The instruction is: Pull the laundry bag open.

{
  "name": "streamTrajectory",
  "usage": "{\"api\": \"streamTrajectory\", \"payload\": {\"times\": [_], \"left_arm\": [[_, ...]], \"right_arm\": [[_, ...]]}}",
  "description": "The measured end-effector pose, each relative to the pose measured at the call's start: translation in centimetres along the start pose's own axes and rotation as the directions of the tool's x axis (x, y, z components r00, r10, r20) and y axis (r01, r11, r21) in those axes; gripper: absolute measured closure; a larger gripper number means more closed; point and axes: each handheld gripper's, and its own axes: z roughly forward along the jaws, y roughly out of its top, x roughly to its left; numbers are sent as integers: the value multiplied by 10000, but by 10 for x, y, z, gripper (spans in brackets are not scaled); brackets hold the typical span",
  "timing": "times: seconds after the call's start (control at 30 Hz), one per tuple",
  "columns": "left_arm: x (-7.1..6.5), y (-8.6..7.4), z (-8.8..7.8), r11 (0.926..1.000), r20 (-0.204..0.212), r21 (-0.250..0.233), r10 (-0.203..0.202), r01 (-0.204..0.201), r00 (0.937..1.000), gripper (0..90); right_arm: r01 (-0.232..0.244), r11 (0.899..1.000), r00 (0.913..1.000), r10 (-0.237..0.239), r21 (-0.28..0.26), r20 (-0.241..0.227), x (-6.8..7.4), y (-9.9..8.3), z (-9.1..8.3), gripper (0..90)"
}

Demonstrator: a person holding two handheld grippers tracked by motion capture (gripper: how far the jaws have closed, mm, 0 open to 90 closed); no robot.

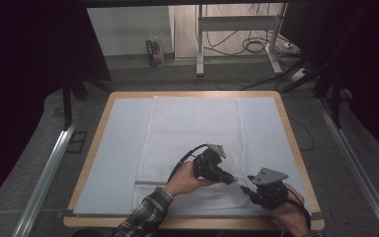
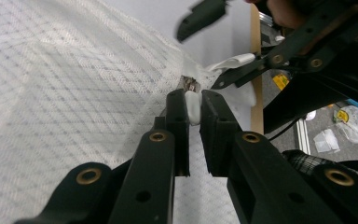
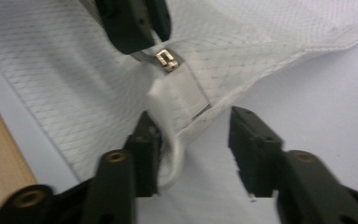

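Note:
A white mesh cloth (image 1: 192, 138) with a zipper lies spread on the pale mat (image 1: 113, 148). Near its front right corner, my left gripper (image 1: 233, 179) is shut on a fold of the cloth (image 2: 193, 105) just behind the small brass zipper pull (image 2: 189, 84). In the right gripper view that pull (image 3: 167, 59) sits right under the left gripper's black jaws. My right gripper (image 3: 193, 128) is open, its jaws well apart. The cloth's thick white edge (image 3: 172, 140) droops against one of its fingers (image 3: 144, 140) without being pinched. From above, the right gripper (image 1: 246, 188) faces the left one tip to tip.
The wooden table edge (image 1: 296, 143) runs close on the right of both hands. Metal rails (image 1: 49, 168) flank the table. Behind it stand a desk frame (image 1: 237, 39), cables on the floor and a small box (image 1: 154, 52).

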Motion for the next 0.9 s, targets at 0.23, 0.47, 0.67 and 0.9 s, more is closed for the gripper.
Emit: {"api": "streamTrajectory", "payload": {"times": [0.23,0.47,0.67,0.9], "left_arm": [[-1,0,1,10000,81,-15,92,-92,9999,827],[-1,-1,2,9995,-82,46,299,-299,9995,822],[0,-4,3,9995,49,155,275,-276,9996,803],[3,-6,1,10000,218,42,-83,82,9997,803]], "right_arm": [[-487,9986,9933,507,213,-1043,-15,6,15,443],[-381,9991,9895,404,194,-1391,-17,9,15,710],[-221,9998,9951,217,-30,-966,-14,11,11,809],[119,9998,9981,-128,-148,-603,-11,11,9,809]]}}
